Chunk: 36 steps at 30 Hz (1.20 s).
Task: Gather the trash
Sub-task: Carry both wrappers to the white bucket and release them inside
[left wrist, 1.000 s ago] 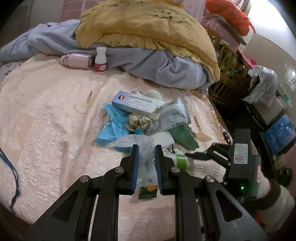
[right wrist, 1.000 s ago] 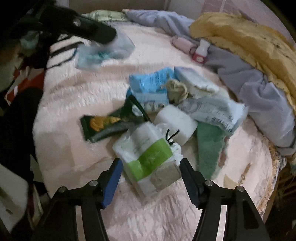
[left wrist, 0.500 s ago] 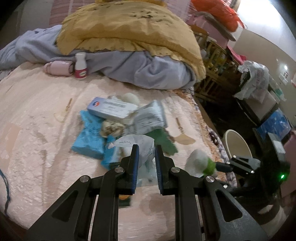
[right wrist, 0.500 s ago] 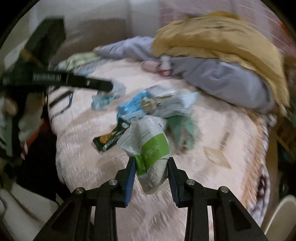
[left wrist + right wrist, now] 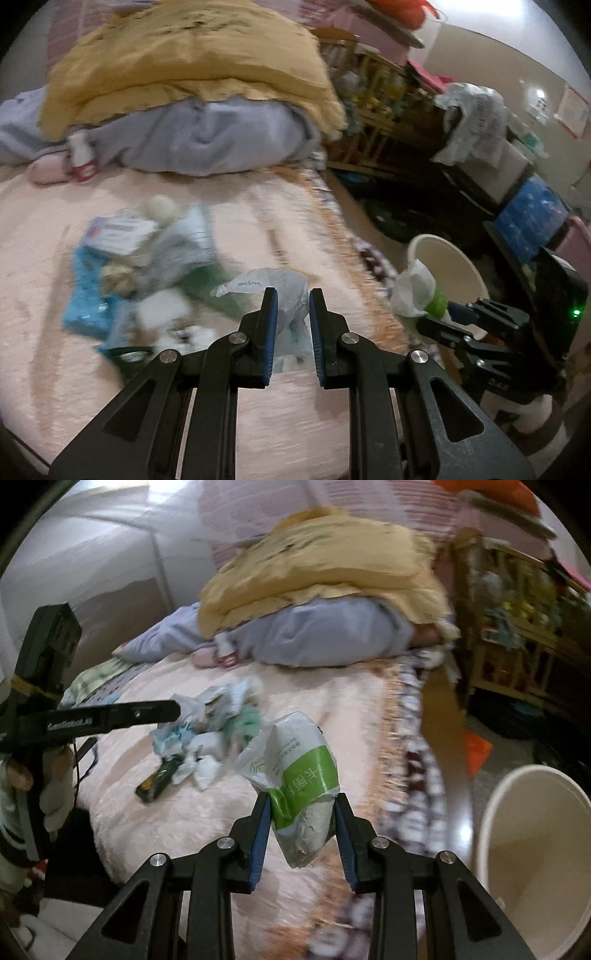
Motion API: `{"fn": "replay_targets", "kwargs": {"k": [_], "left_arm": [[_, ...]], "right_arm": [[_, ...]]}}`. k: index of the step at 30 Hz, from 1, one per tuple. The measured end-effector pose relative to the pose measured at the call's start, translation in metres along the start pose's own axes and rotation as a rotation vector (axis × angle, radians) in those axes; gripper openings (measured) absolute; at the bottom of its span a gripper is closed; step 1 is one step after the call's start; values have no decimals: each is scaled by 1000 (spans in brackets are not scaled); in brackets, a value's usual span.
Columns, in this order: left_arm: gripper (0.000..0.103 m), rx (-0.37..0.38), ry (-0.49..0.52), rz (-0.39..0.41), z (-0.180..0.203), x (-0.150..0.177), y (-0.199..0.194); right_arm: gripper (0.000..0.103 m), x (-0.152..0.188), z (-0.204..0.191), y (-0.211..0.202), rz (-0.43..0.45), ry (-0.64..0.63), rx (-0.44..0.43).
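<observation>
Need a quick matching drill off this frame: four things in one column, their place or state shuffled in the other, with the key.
Things:
1. green-and-white wrapper
2. clear plastic bag
3. cream bin
4. small white bottle with a red label

Places or states:
A. on the floor beside the bed
B. pinched in the left gripper
C. upright against the grey bedding
D. clamped in the right gripper, off the bed

Pairs: 1-D, 2-B, 3-A, 4-C

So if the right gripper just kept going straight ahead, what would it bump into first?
Probably the bed. The right gripper, shut on a green-and-white packet, points down over the pink cover; depth is unclear.
</observation>
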<state>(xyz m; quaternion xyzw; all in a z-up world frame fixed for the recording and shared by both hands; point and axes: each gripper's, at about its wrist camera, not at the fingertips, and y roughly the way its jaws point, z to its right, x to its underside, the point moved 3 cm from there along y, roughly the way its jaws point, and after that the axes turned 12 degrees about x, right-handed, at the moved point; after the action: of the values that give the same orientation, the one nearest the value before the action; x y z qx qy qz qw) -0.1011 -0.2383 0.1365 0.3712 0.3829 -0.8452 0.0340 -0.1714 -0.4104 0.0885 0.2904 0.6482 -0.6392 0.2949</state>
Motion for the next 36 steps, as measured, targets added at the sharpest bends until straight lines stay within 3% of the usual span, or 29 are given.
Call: {"fn": "replay_targets", "kwargs": {"k": [8, 16, 27, 36], "left_arm": [[15, 159, 37, -59, 59, -9, 47], [15, 246, 76, -122, 110, -12, 94], [15, 287, 114, -180, 155, -13, 148], [15, 315, 120, -209, 171, -17, 180]], "right_arm": [[32, 14, 69, -22, 15, 126, 111], [32, 35, 129, -34, 10, 249, 186], [32, 66, 196, -36, -29, 414, 260], [32, 79, 216, -28, -62, 475, 286]]}}
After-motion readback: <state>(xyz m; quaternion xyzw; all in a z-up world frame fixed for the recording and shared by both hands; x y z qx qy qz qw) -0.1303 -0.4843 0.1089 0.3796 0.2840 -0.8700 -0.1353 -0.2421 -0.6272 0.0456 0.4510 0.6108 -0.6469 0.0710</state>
